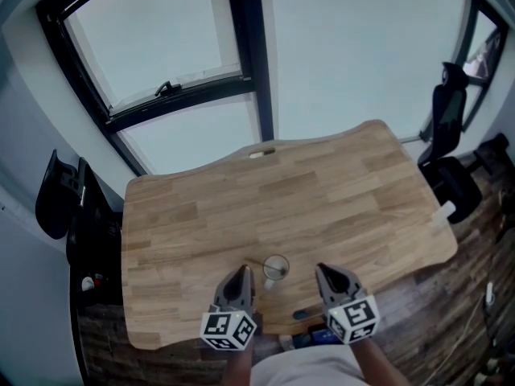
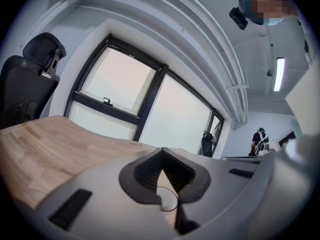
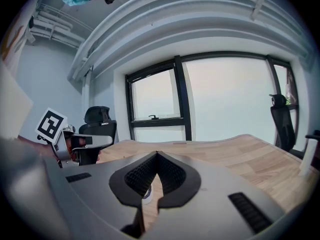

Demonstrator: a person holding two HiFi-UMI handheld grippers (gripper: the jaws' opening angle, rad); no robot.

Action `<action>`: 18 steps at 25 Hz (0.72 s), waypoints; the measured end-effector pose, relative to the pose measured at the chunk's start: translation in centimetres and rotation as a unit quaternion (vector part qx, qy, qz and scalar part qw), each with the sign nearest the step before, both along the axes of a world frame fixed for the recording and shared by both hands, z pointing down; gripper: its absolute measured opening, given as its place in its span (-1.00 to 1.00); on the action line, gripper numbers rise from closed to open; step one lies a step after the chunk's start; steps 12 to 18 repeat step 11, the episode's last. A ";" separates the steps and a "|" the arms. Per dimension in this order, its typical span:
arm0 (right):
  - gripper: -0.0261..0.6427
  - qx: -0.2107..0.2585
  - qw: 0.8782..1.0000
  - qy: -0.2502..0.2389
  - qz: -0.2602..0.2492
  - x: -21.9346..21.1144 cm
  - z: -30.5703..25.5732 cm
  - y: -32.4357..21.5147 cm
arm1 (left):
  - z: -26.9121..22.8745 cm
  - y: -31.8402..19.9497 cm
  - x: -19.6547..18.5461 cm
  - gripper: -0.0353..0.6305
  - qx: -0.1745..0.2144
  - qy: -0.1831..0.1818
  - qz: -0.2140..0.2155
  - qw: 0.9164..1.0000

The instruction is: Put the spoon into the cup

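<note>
In the head view, a pale wooden table with a wavy edge (image 1: 322, 191) stands before a dark-framed window (image 1: 249, 71). A small clear glass cup (image 1: 276, 266) sits near the table's front edge. A slim pale spoon (image 1: 269, 280) shows against the cup's near-left side. It is too small to tell whether it stands in the cup or lies beside it. The left gripper (image 1: 240, 276) and the right gripper (image 1: 326, 273) hover to either side of the cup, near it but touching neither thing.

In the left gripper view, the left gripper (image 2: 161, 156) has its jaws closed tip to tip with nothing clamped. The cup's thin rim (image 2: 169, 200) shows through the gap below the tips.

In the right gripper view, the right gripper (image 3: 156, 156) is likewise closed and empty, and the cup (image 3: 146, 191) peeks through its gap.

I judge that no grasp is in hand. If the spoon is still outside the cup, one gripper must open, drop over the handle, close, lift and tip it in. The other gripper can steady the light glass so it does not topple.
</note>
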State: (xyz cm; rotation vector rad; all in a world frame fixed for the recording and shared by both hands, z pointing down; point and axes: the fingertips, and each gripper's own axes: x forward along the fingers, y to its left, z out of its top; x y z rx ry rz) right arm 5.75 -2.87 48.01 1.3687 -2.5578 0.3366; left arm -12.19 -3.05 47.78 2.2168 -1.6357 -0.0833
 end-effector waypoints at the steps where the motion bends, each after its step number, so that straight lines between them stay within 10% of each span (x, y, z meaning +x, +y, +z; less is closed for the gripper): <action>1: -0.93 0.000 1.000 0.000 0.001 0.0 0.0 -0.1 | 0.0 -0.1 0.1 -0.89 0.000 0.000 0.001 1.000; 18: -0.93 -0.004 1.000 -0.001 0.002 0.3 0.5 -0.3 | 0.6 -0.4 0.4 -0.89 -0.007 -0.009 0.009 1.000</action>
